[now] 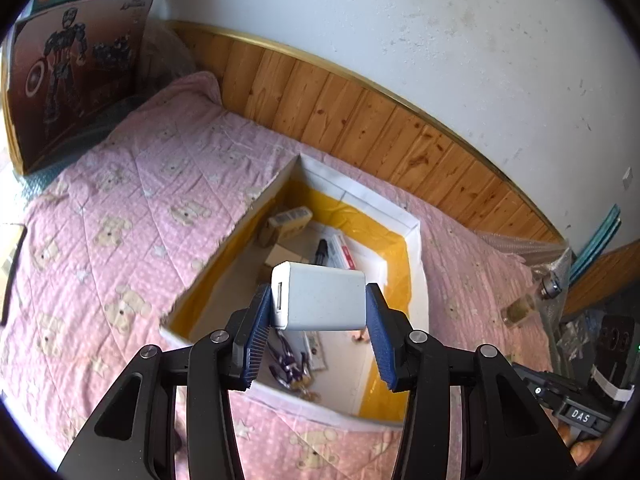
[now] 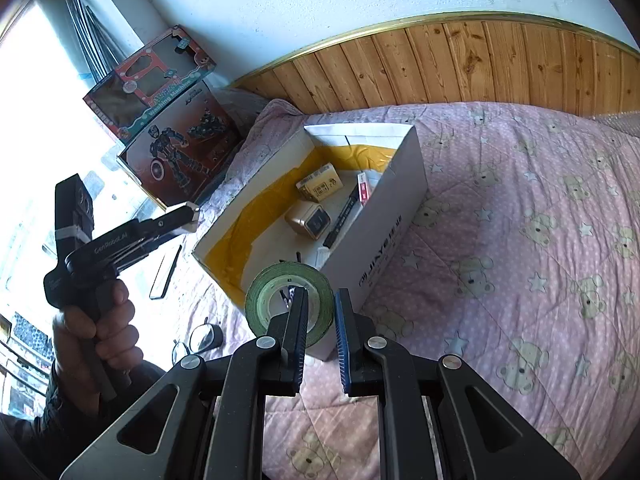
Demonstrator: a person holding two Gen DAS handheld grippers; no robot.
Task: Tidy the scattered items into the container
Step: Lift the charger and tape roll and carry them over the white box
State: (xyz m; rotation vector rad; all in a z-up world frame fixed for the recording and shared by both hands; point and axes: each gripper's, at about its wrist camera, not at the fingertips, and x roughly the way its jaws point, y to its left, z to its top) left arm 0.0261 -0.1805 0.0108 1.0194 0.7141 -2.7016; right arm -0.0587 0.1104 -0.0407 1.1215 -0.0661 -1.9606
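My left gripper [image 1: 318, 294] is shut on a white charger block [image 1: 324, 308], held by its short sides over the open cardboard box [image 1: 416, 264] with yellow lining. In the right wrist view that left gripper [image 2: 188, 214] reaches in from the left in a person's hand [image 2: 100, 328], just outside the box's left wall. My right gripper [image 2: 321, 294] is shut on the wall of a green tape roll [image 2: 280, 274], one finger through its hole, above the near corner of the box [image 2: 400, 184]. Inside the box lie a small yellow carton [image 2: 320, 182], a gold cube [image 2: 310, 220] and a black marker [image 2: 344, 216].
The box sits on a pink teddy-bear quilt [image 2: 520, 240] against a wooden headboard [image 2: 480, 64]. Two toy boxes [image 2: 176, 144] stand at the bed's far left. A phone [image 2: 166, 268] and glasses [image 2: 200, 340] lie left of the box. A small glass bottle [image 1: 520, 308] lies to its right.
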